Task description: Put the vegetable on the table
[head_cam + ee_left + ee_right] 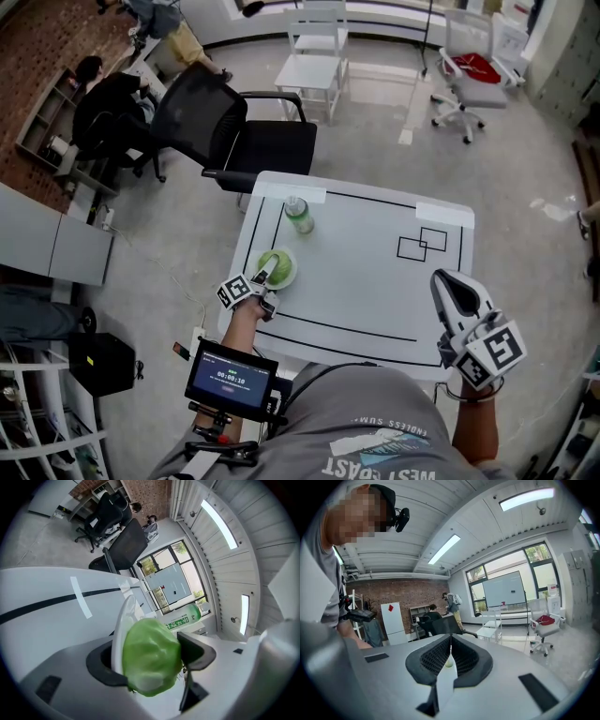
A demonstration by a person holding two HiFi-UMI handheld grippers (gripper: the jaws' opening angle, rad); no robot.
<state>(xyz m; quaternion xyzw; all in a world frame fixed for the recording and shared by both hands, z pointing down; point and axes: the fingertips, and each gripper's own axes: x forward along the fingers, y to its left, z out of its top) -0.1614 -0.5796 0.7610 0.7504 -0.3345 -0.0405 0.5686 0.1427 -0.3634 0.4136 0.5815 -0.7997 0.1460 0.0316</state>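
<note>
vegetable, a pale green leafy ball, sits clamped between the jaws of the left tool, one pad pressing on each side of it. just beside the vegetable, against the left jaw, is the white plate. from the head view the vegetable is over that plate, though i cannot tell whether it rests on it or hangs just clear. the plate is at the near left part of the white tabletop, inside the black lines marked on it.

beyond the plate, towards the far left corner, a green-labelled bottle stands upright, apart from the plate.

the right tool is off at the near right edge of the tabletop, well apart from the vegetable. its jaws are closed together with nothing between them.

past the far left corner of the tabletop stands a black office chair on the grey floor.
</note>
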